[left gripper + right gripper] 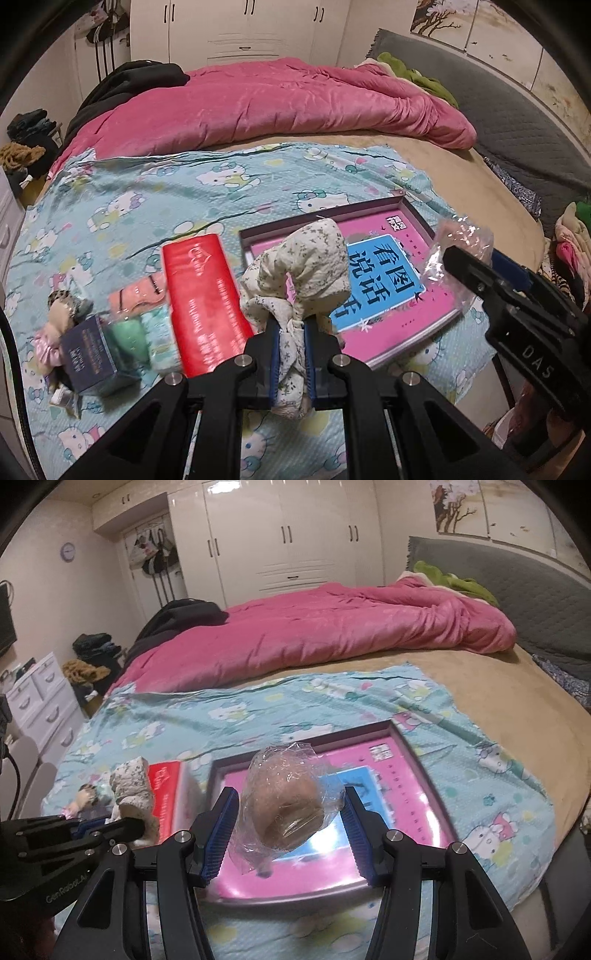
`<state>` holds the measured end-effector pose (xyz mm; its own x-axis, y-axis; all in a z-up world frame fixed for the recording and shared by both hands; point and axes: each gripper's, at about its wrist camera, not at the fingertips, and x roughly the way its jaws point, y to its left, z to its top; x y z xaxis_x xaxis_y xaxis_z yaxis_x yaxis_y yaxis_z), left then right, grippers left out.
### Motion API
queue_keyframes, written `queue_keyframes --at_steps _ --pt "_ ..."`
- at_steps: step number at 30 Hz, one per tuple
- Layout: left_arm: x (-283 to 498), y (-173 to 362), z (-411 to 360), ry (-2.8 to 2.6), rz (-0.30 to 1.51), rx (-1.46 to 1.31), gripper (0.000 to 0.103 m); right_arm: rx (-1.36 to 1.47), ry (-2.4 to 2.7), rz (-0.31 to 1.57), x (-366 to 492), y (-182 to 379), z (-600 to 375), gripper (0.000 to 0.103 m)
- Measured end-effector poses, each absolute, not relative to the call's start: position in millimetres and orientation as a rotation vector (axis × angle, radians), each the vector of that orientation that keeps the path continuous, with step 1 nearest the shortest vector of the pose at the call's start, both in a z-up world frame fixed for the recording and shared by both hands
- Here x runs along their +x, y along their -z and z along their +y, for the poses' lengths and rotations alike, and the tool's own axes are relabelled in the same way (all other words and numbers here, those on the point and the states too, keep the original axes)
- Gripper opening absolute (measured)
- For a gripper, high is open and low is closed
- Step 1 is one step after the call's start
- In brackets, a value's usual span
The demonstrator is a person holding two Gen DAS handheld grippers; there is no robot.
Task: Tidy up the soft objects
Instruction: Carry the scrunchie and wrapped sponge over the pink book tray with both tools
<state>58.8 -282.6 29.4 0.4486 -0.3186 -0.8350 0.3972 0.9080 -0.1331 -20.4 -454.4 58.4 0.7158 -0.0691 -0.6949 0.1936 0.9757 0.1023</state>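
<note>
- Two handheld tools hover over a bed spread with a light blue cartoon-cat sheet (155, 192).
- Left tool (291, 354): its blue pads are nearly closed, pinching a bunched cream floral cloth (310, 273). The cloth rises above the pads, over the left edge of a shallow box.
- Right tool (291, 834): its pads stand partly apart, with a tan soft item in clear plastic wrap (284, 808) between them. The wrap touches the right pad; on the left I cannot tell whether it touches. The item hangs above the box.
- The shallow box (413, 218) has a dark rim and a pink lining with a blue panel of large characters. It lies flat on the sheet.
- A long red box (203, 295) lies just left of the shallow box.
- Further left sits a cluster of small things: a peach packet (129, 295), a green soft piece (129, 332), a dark blue carton (88, 354) and a pink scrunchie (46, 347).
- A pink quilt (277, 99) is heaped across the far side of the bed.
</note>
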Motion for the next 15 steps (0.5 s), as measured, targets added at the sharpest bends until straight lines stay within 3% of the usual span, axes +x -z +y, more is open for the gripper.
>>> queue_keyframes --at_steps 15 --pt "84.7 12.0 -329.4 0.418 1.078 0.124 0.012 0.168 0.230 0.850 10.4 -20.8 -522.4 0.058"
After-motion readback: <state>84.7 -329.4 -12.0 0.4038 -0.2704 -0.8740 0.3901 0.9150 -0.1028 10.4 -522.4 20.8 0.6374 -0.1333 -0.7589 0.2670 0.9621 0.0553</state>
